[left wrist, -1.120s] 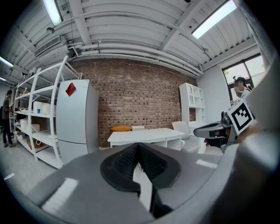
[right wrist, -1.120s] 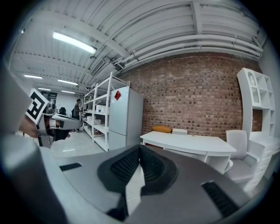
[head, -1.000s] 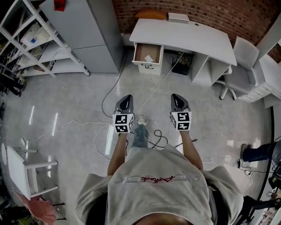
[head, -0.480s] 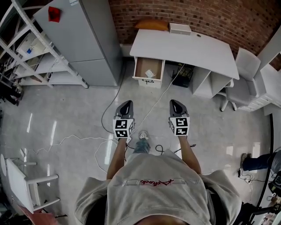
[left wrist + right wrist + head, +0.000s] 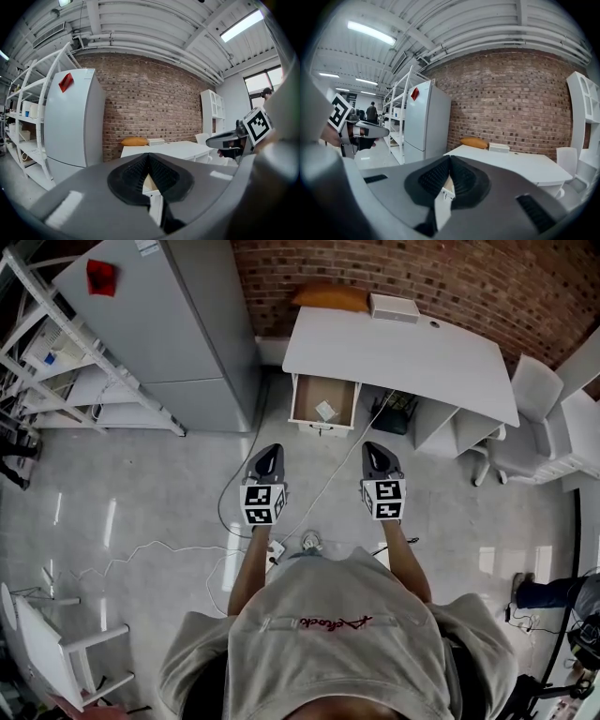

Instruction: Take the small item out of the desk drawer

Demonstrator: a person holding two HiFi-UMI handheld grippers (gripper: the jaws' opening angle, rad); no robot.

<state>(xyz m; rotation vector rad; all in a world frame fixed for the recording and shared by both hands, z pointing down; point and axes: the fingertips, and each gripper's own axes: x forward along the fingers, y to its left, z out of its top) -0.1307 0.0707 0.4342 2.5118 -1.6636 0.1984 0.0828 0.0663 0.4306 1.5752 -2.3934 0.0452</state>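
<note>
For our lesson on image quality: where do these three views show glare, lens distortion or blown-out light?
Head view: pale glare streaks on the glossy floor; the wide lens bows the shelving rack and the desk edge. Left gripper view: black round vignette, ceiling light strip blown out. Right gripper view: same vignette, strip light glaring, brick wall top line curves.

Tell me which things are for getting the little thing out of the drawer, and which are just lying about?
For the job: open white desk drawer; small white item inside it; left gripper, shut; right gripper, shut.
Just lying about: orange cushion and flat white box on the white desk; tall grey fridge; white swivel chair.
</note>
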